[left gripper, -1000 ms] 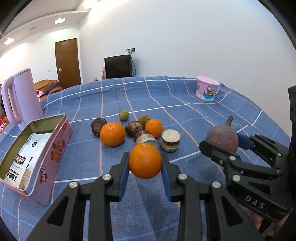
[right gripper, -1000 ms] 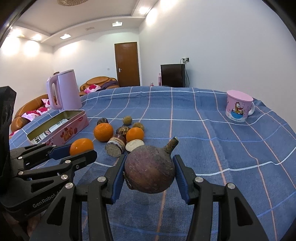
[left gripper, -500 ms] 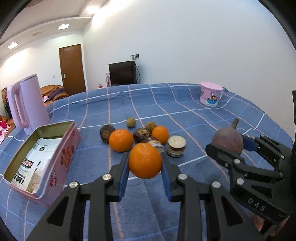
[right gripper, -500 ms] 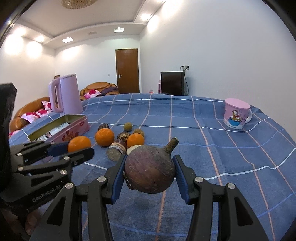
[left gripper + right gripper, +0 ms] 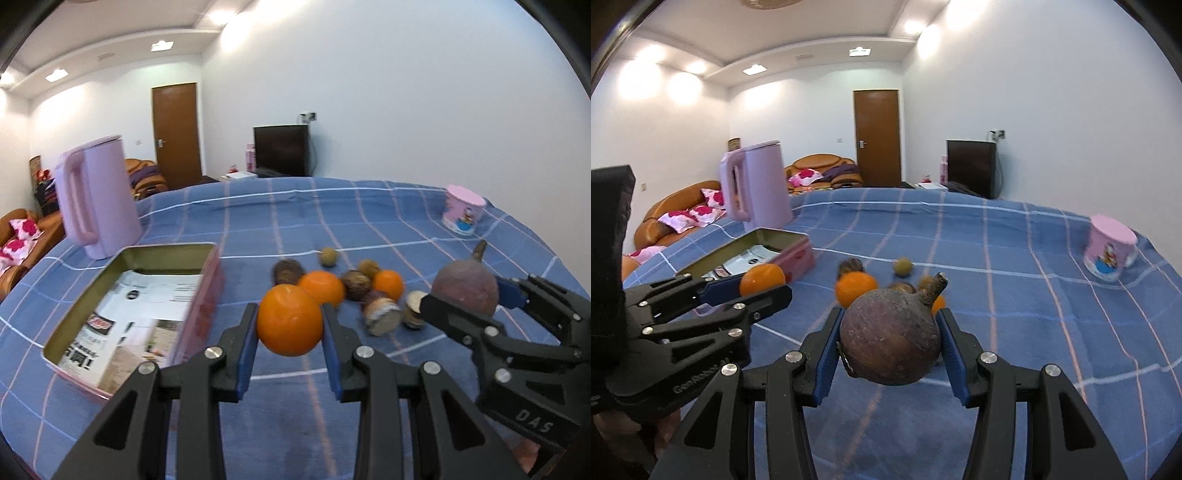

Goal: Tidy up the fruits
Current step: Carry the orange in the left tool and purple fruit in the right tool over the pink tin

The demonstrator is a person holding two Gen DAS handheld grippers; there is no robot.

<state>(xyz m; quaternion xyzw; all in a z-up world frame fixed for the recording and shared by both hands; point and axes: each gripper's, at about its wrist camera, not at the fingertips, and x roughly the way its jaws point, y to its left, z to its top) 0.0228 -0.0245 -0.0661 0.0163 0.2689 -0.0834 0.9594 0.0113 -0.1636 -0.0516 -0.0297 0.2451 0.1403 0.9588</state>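
Observation:
My left gripper (image 5: 290, 325) is shut on an orange (image 5: 289, 319) and holds it above the blue cloth, just right of the open pink tin (image 5: 207, 291). My right gripper (image 5: 891, 341) is shut on a dark purple round fruit with a stem (image 5: 891, 341), also held in the air. In the left wrist view that purple fruit (image 5: 465, 286) and the right gripper show at the right. In the right wrist view the left gripper's orange (image 5: 761, 278) shows at the left. Several fruits lie on the cloth: an orange (image 5: 322, 288), a smaller orange (image 5: 388, 284) and dark brown ones (image 5: 356, 290).
The pink tin (image 5: 798, 254) holds a printed packet. A pink kettle (image 5: 98, 199) stands behind the tin. A pink cartoon mug (image 5: 463, 214) stands at the far right of the table (image 5: 369, 221). Sofas, a door and a black TV are beyond the table.
Both grippers have swung left, toward the tin and kettle, still holding their fruits. The tin is now closer to the left gripper. The loose fruits have not moved.

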